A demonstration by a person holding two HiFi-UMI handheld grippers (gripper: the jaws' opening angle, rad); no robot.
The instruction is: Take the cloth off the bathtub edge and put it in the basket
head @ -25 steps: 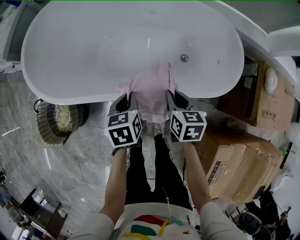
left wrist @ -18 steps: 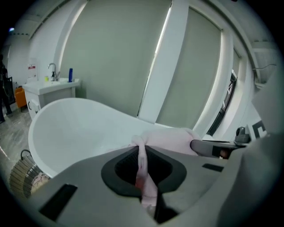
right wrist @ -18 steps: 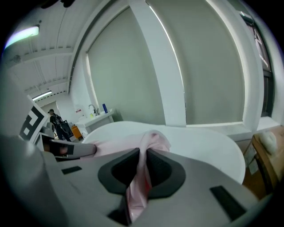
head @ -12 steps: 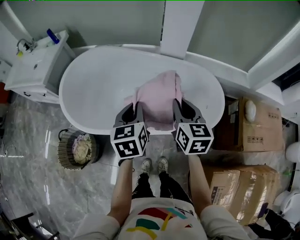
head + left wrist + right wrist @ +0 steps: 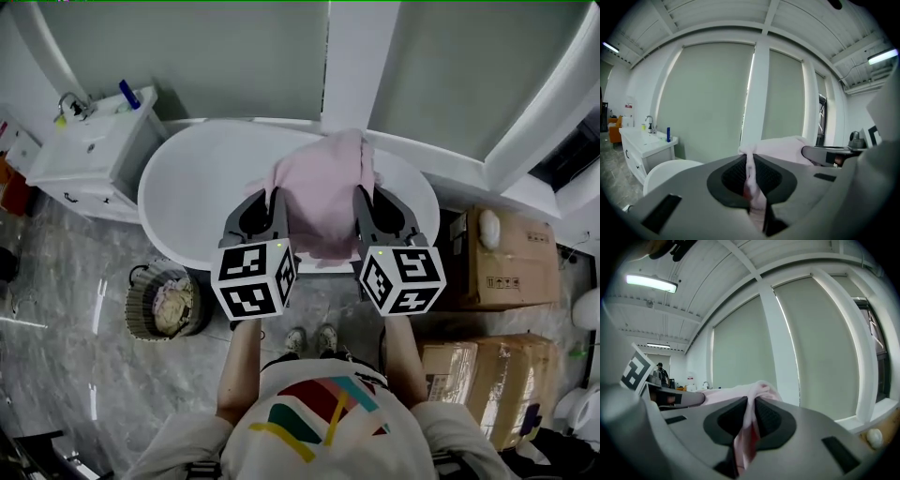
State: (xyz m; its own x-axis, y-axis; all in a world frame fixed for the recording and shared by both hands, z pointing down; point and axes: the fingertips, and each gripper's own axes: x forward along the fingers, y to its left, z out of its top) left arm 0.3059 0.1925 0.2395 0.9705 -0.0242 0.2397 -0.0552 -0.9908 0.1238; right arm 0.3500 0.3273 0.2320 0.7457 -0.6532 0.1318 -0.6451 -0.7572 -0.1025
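Note:
A pink cloth [image 5: 322, 195] hangs spread between my two grippers, lifted above the white bathtub [image 5: 202, 202]. My left gripper [image 5: 273, 202] is shut on the cloth's left edge; the fabric [image 5: 751, 176] is pinched between its dark pads. My right gripper [image 5: 364, 199] is shut on the right edge, with cloth [image 5: 746, 427] bunched between its pads. A round woven basket [image 5: 167, 300] with a pale cloth in it stands on the floor at the left, below the tub's left end.
A white vanity with a sink [image 5: 89, 150] stands at the far left. Cardboard boxes [image 5: 502, 258] are stacked on the right. A white pillar [image 5: 361, 56] rises behind the tub. The floor [image 5: 66, 356] is grey marble.
Both grippers have lifted the pink cloth up off the tub edge, and the head view has drawn back, so the whole tub, the vanity and the basket now show.

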